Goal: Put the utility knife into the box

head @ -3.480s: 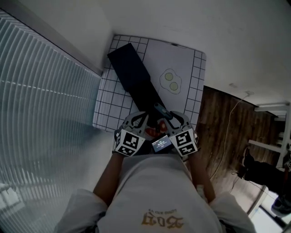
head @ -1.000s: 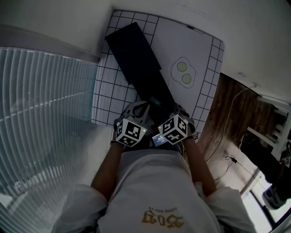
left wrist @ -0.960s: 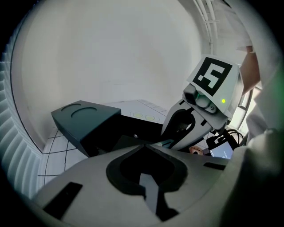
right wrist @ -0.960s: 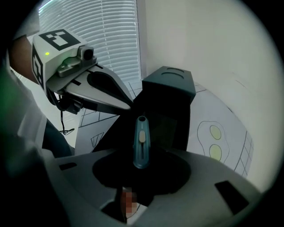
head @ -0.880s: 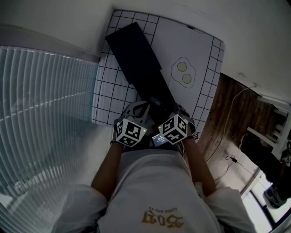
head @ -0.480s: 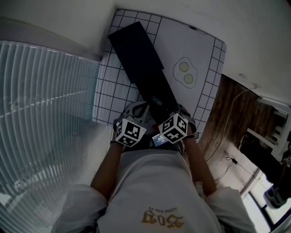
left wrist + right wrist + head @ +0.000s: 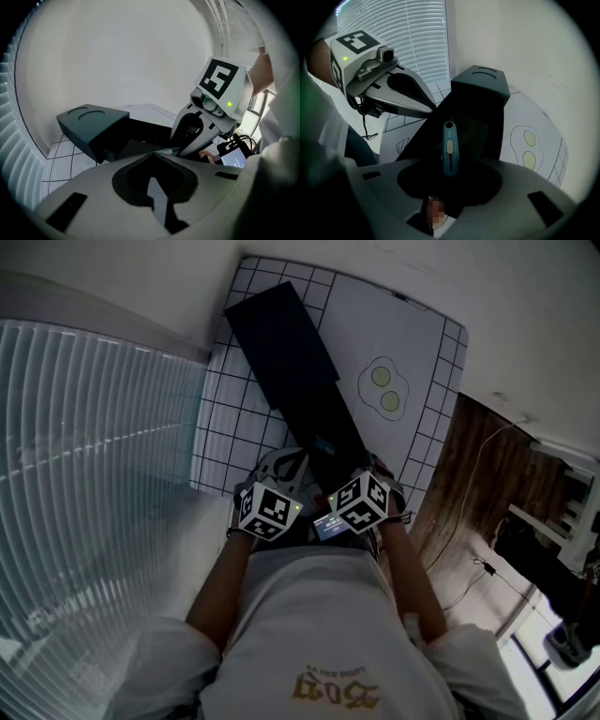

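Jaws of the right gripper stand fairly wide and appear closed on the near end of the utility knife. The knife juts straight toward 12 o'clock over the open box. Whether its far tip touches the box floor I cannot tell. It is slim teal plastic with a rounded end and a pale oval slider in a dark slot. At 10 o'clock from it the left gripper, smooth pale grey plastic, has its jaws drawn together to one point. Nothing is between them, and they sit just beside the box's left wall. The box is long, matte black and rectangular, and its far end rises in a blocky part with a shallow oval pressed into the top. Beneath lies a white mat ruled in black squares, with a two-circle drawing at 2 o'clock. Ribbed blinds fill 9 o'clock.
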`<state>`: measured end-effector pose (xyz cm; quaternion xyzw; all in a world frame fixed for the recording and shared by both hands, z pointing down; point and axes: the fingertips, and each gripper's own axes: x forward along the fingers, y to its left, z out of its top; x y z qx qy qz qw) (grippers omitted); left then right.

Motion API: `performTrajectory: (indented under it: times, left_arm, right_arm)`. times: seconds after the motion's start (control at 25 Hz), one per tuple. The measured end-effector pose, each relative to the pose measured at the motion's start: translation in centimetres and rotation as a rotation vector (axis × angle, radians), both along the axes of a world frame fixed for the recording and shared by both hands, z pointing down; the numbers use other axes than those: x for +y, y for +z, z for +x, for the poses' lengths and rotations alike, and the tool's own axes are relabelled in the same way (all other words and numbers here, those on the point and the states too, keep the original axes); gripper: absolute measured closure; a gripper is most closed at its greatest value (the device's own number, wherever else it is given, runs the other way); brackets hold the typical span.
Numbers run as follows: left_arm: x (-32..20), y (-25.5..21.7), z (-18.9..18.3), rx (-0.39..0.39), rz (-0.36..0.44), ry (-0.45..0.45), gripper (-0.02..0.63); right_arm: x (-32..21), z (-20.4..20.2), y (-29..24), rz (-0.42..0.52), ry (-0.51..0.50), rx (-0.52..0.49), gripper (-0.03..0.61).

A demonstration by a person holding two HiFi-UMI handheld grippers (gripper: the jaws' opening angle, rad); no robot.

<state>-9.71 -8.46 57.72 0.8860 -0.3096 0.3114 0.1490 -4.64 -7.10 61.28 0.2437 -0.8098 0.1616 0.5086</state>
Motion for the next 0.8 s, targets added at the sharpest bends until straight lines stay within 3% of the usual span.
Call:
performTrajectory:
  times: [0.24,0.48,0.8]
  left_arm:
    - [0.0,-0.3,0.1,0.000,0.004,-0.002,0.607]
    - [0.0,-0.6,0.0,0.001,0.011,-0.009,0.607]
    - [0.1,-1.2,0.3,-0.009,0.037,-0.006,0.607]
  right_arm:
    - [-0.3,0.2,-0.2,-0.010,0.031,-0.019,0.446]
    - [-1.3,0.9,-1.4,0.034,0.127,-0.092,0.566]
    - [-0.9,1.8,-2.7,0.097,0.149,-0.108,0.571]
